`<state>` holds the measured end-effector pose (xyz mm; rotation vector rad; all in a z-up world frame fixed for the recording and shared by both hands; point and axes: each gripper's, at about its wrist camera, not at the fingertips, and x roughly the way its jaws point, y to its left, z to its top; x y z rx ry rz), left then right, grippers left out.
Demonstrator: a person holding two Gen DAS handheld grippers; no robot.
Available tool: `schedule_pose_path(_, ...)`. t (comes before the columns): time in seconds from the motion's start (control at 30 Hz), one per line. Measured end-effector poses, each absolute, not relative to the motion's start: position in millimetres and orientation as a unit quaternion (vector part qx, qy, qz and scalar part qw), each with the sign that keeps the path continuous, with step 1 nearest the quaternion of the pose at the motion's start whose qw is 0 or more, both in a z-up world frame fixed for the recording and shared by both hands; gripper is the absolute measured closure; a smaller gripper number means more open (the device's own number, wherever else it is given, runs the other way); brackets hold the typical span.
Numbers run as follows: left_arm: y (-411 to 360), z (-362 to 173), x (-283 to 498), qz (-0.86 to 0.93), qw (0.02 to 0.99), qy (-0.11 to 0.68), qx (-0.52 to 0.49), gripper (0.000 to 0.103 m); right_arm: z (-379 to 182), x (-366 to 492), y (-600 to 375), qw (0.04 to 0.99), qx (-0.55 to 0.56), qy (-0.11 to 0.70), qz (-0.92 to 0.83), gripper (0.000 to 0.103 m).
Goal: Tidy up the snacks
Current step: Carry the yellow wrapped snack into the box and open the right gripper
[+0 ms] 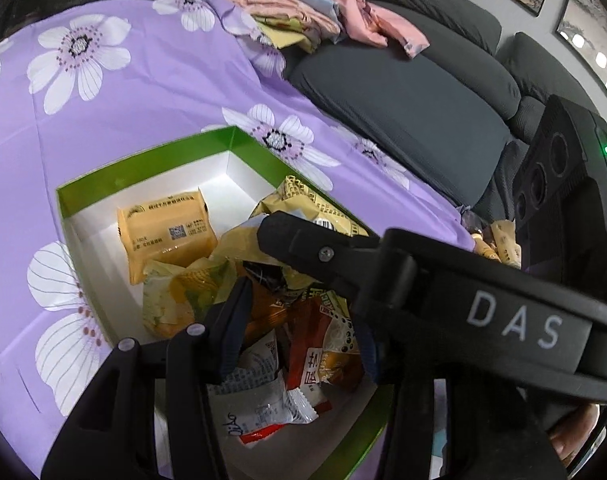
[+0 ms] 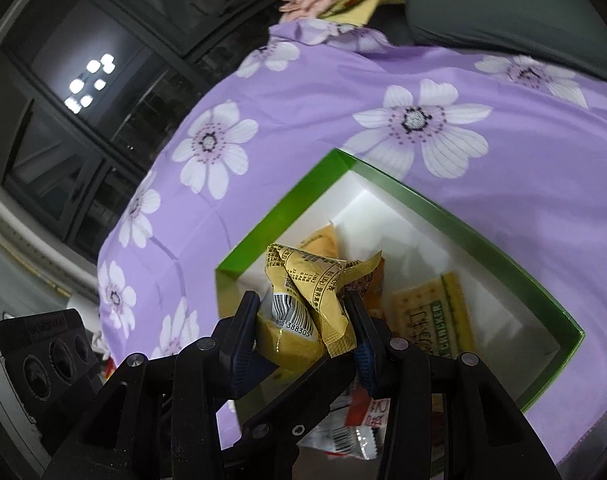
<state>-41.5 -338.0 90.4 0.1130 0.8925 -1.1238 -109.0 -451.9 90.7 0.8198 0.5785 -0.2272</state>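
Note:
A green-rimmed white box (image 1: 231, 136) sits on the purple flowered cloth and holds several snack packets, among them a flat yellow packet (image 1: 165, 236) and a red and white packet (image 1: 315, 364). My left gripper (image 1: 299, 340) is open and empty above the pile in the box. My right gripper (image 2: 303, 320) is shut on a crumpled yellow snack packet (image 2: 307, 288) and holds it over the box (image 2: 335, 160). A yellow cracker packet (image 2: 435, 320) lies inside. The right gripper's arm crosses the left wrist view (image 1: 383, 256), still holding the packet (image 1: 303, 200).
The purple flowered cloth (image 1: 143, 92) covers the table. A dark grey sofa (image 1: 403, 92) with a pile of pink clothes (image 1: 315, 4) stands behind it. More snack packets (image 1: 499, 240) lie at the cloth's right edge. Dark windows (image 2: 83, 80) are on the left.

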Motion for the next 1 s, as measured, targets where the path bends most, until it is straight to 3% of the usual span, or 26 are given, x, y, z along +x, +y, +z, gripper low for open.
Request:
schedule_pose_path(0.57,-347.1,69.7,-34.6,-0.484,0.748,0.451,0.049,0.051,71.2,-105.3,-462.6,0.846,0.418,0.307,-0.123,0.057)
schedule_pose_path(0.73,-352.6,65.5,-39.7,-0.457,0.764,0.449,0.078,0.061,60.9,-97.2,-463.0,0.831,0.411,0.346,-0.145,0.057)
schedule_pose_path(1.0,-354.2,60.9,-34.5,-0.442,0.765,0.462,0.084,0.061,61.4,-95.7,-460.3,0.832,0.393,0.355,-0.165,0.057)
